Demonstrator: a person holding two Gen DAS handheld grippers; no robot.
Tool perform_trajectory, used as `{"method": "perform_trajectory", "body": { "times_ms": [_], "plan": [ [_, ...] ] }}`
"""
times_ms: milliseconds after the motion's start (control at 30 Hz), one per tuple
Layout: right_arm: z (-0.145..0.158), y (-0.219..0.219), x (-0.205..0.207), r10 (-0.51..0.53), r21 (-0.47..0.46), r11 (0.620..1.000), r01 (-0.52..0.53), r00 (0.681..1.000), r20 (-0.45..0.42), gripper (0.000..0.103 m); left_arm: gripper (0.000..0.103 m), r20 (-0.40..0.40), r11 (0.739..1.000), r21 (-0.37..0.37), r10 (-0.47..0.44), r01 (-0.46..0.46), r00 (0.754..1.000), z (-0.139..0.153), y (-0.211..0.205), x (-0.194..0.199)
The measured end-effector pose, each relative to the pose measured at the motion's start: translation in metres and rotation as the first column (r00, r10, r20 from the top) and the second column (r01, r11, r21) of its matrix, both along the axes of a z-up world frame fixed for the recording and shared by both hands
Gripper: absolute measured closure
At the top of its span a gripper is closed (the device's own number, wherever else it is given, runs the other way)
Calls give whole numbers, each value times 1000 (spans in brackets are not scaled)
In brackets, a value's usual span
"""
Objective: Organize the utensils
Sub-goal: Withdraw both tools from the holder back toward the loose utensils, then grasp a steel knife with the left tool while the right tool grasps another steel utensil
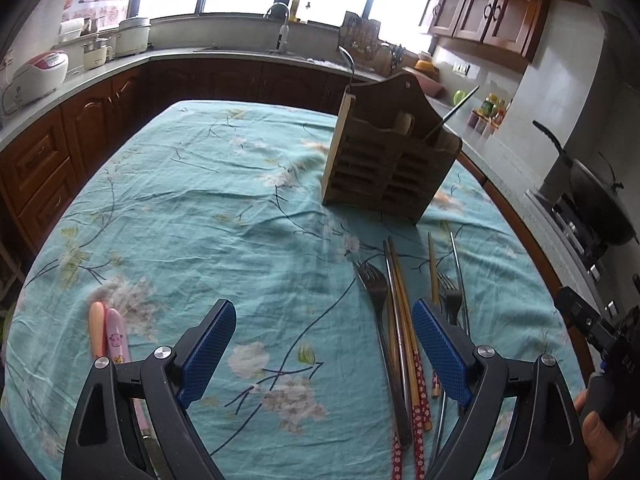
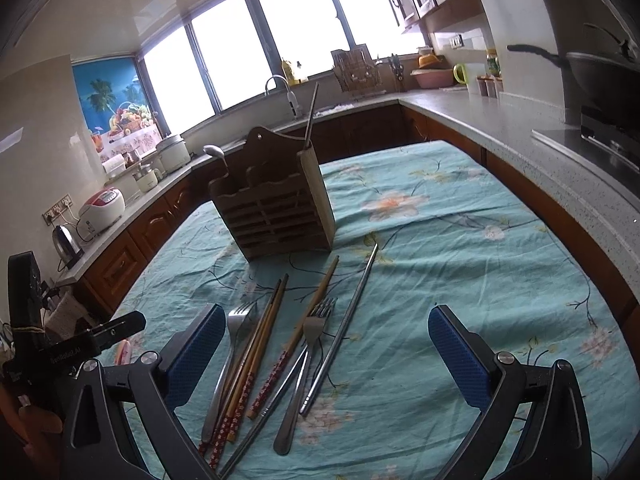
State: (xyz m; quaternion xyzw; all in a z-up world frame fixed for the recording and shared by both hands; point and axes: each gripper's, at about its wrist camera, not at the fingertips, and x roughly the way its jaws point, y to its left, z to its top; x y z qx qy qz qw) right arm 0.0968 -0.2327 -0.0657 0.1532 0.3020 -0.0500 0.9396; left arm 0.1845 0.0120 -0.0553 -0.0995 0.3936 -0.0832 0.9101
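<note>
A wooden utensil holder (image 1: 386, 164) (image 2: 276, 204) stands on the table with a ladle and a metal chopstick in it. In front of it lie forks (image 1: 376, 300) (image 2: 316, 328), wooden chopsticks (image 1: 404, 320) (image 2: 256, 340) with red flowered ends, and metal chopsticks (image 2: 348, 320). Two pink and orange handles (image 1: 108, 332) lie at the left. My left gripper (image 1: 324, 344) hovers open over bare cloth, its right finger above the pile's edge. Over the pile my right gripper (image 2: 324, 344) hangs open, with nothing between its pads.
The table carries a teal flowered cloth (image 1: 200, 208) (image 2: 460, 260). Wooden cabinets and grey counters ring it, with rice cookers (image 1: 40, 76) at the left and a wok (image 1: 600, 200) on the stove at the right. A hand (image 1: 600, 432) holds the right gripper's body.
</note>
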Motion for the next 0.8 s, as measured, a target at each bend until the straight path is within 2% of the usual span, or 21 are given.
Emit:
{"method": "perform_trajectory", "body": {
  "times_ms": [200,367,633,700,800],
  "plan": [
    [-9,-5,19,9,3,1000,-8,999,-43,2,13,-19,1000,15,-13,13,1000,-7,-8,19],
    [-17,-9,38,14,1,1000,-14,997,-78,8,14,-44,999,17,-27,28,999,-15,-17,37],
    [-33,-23,67,11,18,1000,-8,990,-139,20,15,-106,997,15,-68,70,992,-36,-31,71],
    [-37,-26,74,10,17,1000,-7,989,-150,21,16,-123,997,15,-74,76,990,-42,-34,80],
    [-43,-32,86,3,14,1000,-1,986,-168,29,20,-155,997,13,-75,78,985,-51,-39,93]
  ]
}}
